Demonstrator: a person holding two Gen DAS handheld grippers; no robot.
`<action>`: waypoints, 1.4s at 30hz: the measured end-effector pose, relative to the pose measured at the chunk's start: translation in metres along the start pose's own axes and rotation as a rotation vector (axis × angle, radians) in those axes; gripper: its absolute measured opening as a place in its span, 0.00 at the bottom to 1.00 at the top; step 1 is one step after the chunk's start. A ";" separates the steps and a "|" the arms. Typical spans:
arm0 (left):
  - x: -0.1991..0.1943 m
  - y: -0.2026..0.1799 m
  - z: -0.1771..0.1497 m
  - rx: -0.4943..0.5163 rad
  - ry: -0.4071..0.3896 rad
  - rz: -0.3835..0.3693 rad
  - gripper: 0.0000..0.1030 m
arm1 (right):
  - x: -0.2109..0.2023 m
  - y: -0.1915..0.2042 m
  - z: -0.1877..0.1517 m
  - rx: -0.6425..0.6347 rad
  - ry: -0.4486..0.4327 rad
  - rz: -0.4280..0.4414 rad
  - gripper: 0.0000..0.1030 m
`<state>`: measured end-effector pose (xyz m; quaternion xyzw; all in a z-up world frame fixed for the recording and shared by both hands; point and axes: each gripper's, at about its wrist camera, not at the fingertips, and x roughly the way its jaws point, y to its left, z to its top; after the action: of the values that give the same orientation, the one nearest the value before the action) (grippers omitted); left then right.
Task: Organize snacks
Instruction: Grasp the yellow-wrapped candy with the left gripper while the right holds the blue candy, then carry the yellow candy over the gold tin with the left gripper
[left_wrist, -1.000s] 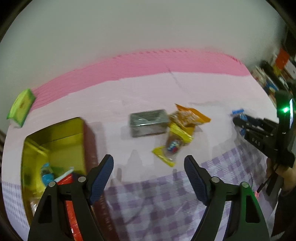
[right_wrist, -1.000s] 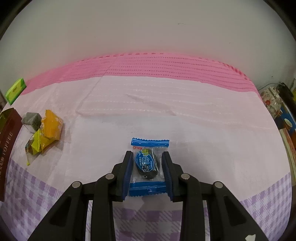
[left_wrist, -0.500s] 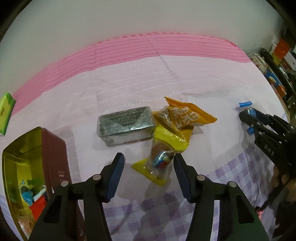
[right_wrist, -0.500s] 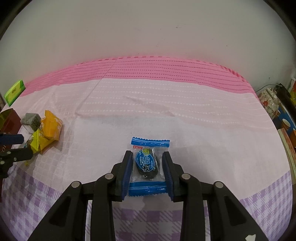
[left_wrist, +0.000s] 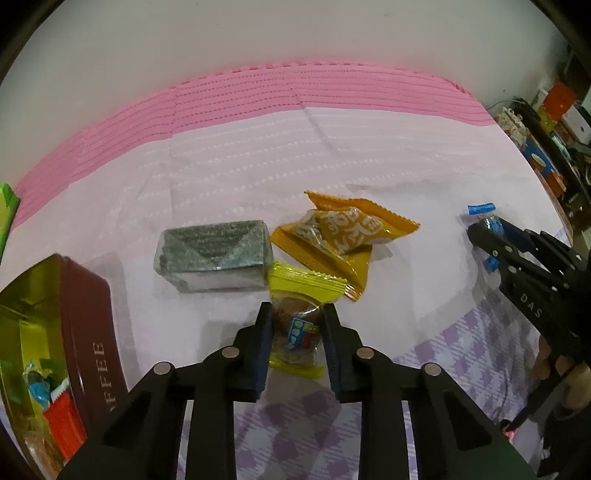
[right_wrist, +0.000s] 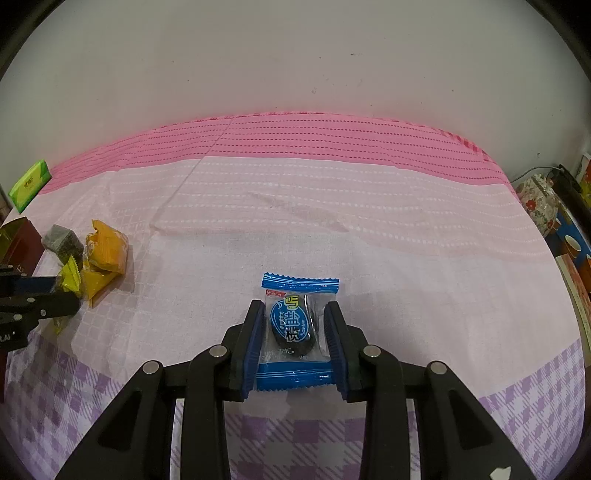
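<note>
A candy in a yellow-edged clear wrapper (left_wrist: 306, 282) lies on the pink cloth in the left wrist view. My left gripper (left_wrist: 297, 309) straddles it, jaws closing, both pads pressing its sides. Just beyond lie two orange packets (left_wrist: 343, 229) and a grey-green foil packet (left_wrist: 214, 254). An open brown toffee tin (left_wrist: 85, 295) with several snacks inside stands at the left. My right gripper (right_wrist: 293, 305) is shut on a blue-wrapped dark candy (right_wrist: 291, 325) that rests on the cloth. From the left wrist view the right gripper (left_wrist: 476, 229) shows at the right edge.
A green box (right_wrist: 29, 184) lies at the far left near the pink stripe. A floral pot (right_wrist: 535, 199) and cluttered shelves (left_wrist: 546, 110) stand beyond the table's right edge. The cloth's purple check band (right_wrist: 295, 435) runs along the near side.
My left gripper came away from the tin, moved right and down over the yellow-wrapped candy, and its jaws closed from wide onto it. The right gripper and its blue candy stayed put.
</note>
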<state>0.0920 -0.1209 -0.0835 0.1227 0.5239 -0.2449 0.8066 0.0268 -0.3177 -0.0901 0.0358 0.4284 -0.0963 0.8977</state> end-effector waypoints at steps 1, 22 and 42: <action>-0.001 0.000 -0.001 -0.003 0.001 0.000 0.25 | 0.000 0.001 0.000 0.000 0.000 0.000 0.30; -0.057 0.008 -0.042 -0.064 -0.063 0.026 0.25 | -0.001 0.000 0.000 0.003 0.001 -0.009 0.33; -0.115 0.138 -0.051 -0.320 -0.145 0.202 0.25 | 0.001 -0.001 0.000 0.000 0.001 -0.009 0.34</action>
<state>0.0863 0.0500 -0.0086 0.0269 0.4817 -0.0843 0.8719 0.0271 -0.3189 -0.0905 0.0338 0.4290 -0.1005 0.8971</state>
